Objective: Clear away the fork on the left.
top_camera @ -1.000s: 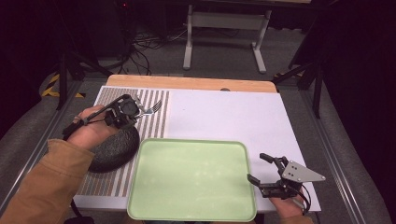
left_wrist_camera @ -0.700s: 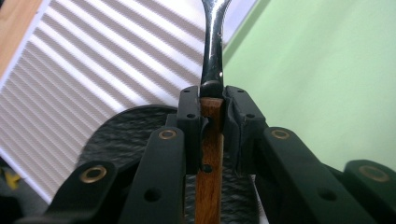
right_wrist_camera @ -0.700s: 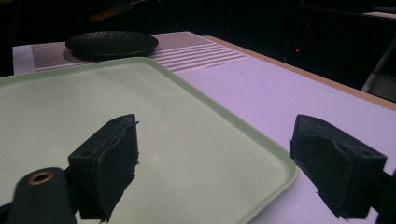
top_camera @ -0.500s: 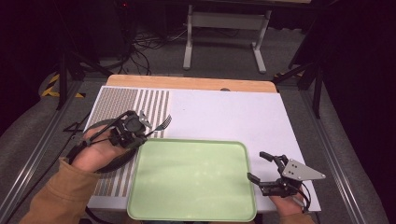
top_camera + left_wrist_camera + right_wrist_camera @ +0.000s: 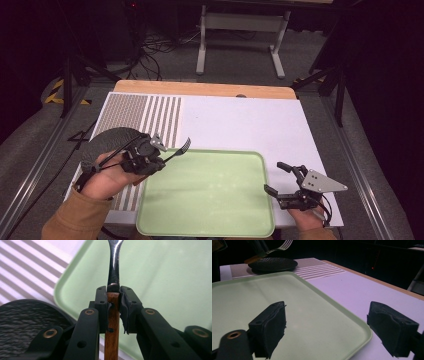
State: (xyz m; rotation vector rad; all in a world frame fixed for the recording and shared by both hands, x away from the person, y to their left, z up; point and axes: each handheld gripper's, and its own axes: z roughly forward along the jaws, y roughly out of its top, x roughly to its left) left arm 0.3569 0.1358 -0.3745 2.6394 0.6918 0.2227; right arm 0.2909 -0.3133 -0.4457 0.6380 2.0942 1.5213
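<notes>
My left gripper (image 5: 157, 157) is shut on a fork (image 5: 179, 149) with a wooden handle (image 5: 112, 322) and a metal neck; its tines point right over the near-left corner of the pale green tray (image 5: 210, 220). In the left gripper view the pads clamp the handle just below the metal, above the tray (image 5: 170, 277). My right gripper (image 5: 276, 179) rests open at the tray's right edge, one jaw over the tray (image 5: 287, 290), the other over the white mat. The fork (image 5: 283, 246) shows far off in the right gripper view.
A dark round plate (image 5: 107, 141) lies on the striped placemat (image 5: 145, 112) left of the tray, partly under the left hand. The white mat (image 5: 240, 125) covers the table's middle and right. A wooden strip (image 5: 200, 89) runs along the far edge.
The left gripper has carried the fork nearer and to the right, from above the placemat to the tray's left corner. The right gripper has stayed put.
</notes>
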